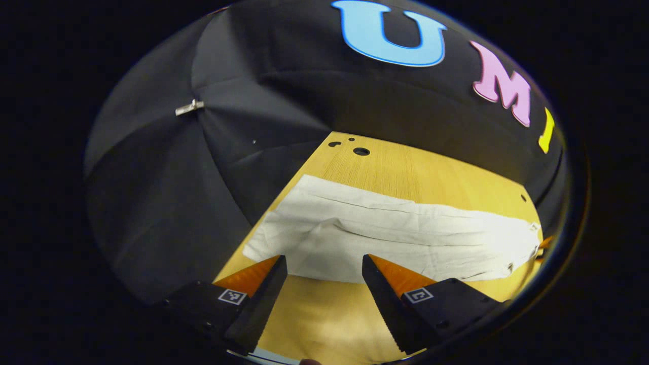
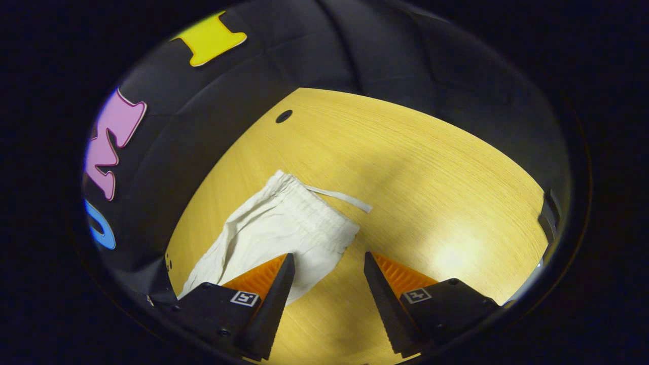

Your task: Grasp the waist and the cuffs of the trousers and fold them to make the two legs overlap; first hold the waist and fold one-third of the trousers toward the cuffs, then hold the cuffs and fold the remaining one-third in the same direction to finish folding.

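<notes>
One pair of trousers (image 1: 395,235) lies flat, lengthwise along the tabletop's (image 2: 405,167) far edge, waist (image 2: 314,213) toward the right gripper (image 2: 327,263). Both it and the left gripper (image 1: 324,266) hover with jaws spread, holding nothing.

The booth is dim and the black wall (image 1: 167,203) swallows most light; the wooden desk (image 2: 405,162) glows warm from a source overhead; a soft glare patch sits near its right edge in the right gripper view; a broad shadow band crosses its middle; the pale trousers (image 1: 405,238) read crisp, while straight lines bow and blur slightly toward each view's rim.
</notes>
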### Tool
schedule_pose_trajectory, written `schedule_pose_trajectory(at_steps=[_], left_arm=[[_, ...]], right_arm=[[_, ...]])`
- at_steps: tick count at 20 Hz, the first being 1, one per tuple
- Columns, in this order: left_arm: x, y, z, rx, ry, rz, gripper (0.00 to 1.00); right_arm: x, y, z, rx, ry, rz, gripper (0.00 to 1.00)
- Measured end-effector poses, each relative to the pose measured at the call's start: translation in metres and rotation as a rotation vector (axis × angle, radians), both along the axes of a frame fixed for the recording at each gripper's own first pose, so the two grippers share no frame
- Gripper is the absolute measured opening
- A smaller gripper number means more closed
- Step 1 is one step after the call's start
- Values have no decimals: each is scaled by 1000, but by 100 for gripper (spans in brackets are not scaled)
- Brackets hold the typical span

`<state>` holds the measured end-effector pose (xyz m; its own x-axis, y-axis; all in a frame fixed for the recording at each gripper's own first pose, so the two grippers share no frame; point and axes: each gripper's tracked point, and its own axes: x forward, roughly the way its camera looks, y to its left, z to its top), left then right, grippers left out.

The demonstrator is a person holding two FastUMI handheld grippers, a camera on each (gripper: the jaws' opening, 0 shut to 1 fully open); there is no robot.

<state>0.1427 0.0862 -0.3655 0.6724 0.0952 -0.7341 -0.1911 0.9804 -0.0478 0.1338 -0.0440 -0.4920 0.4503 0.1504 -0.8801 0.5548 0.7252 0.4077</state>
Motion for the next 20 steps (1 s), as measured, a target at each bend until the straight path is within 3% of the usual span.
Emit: schedule_pose_trajectory(at_steps=[4, 9, 11, 12, 13, 14, 17, 20], left_arm=[[-5, -4, -8, -44, 25, 54, 95], [-15, -10, -21, -132, 69, 127, 95], [-16, -18, -29, -189, 82, 165, 95], [-14, -24, -36, -228, 89, 190, 95], [-14, -29, -42, -267, 102, 218, 95], [-14, -34, -49, -308, 113, 249, 95], [-5, -44, -63, -450, 128, 346, 95], [6, -34, -73, -494, 121, 415, 95]], right_arm=[[20, 14, -1, 60, 28, -81, 87], [23, 6, -11, -8, 112, -201, 83], [21, 6, -11, 14, 128, -211, 68], [20, 8, -7, 30, 116, -211, 38], [25, 6, -10, 33, 91, -221, 32], [27, 7, -13, 31, 70, -229, 16], [28, 8, -13, 30, 37, -216, 14], [28, 10, -13, 57, 38, -214, 14]])
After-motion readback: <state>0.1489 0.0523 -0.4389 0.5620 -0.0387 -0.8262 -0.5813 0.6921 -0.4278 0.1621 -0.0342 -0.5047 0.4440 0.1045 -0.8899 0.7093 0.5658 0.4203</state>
